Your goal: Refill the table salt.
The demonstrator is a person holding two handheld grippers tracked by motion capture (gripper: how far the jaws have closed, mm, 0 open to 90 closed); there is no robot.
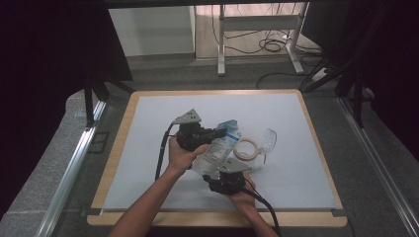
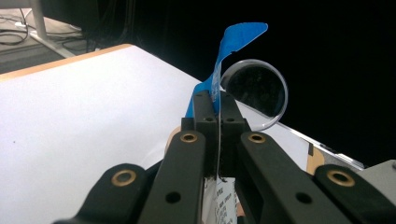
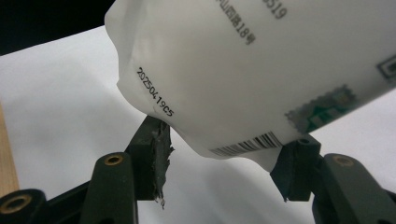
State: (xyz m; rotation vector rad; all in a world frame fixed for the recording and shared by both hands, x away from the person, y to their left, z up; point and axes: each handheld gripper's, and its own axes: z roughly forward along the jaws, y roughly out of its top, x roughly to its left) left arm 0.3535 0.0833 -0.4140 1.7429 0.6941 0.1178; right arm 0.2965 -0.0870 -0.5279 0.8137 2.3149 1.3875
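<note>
Over white table mat point(image 1: 148, 148), we've got left gripper point(image 2: 212, 100) clamped on white plastic pouch's point(image 1: 217, 148) blue top edge. Right gripper point(image 3: 224, 163) half-open around its bottom, pads touching; next, squeeze firmly there.

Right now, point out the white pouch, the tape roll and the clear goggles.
white pouch point(image 1: 216, 154): high view, middle of its printed face.
tape roll point(image 1: 245, 149): high view, near rim of the ring.
clear goggles point(image 1: 270, 138): high view, the lens.

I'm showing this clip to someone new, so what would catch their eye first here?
First, the white printed pouch held up over the middle of the table between both grippers: the left gripper pinches its blue top edge, the right gripper spans its bottom. Just right of it lie a tape ring and clear safety glasses.
</note>
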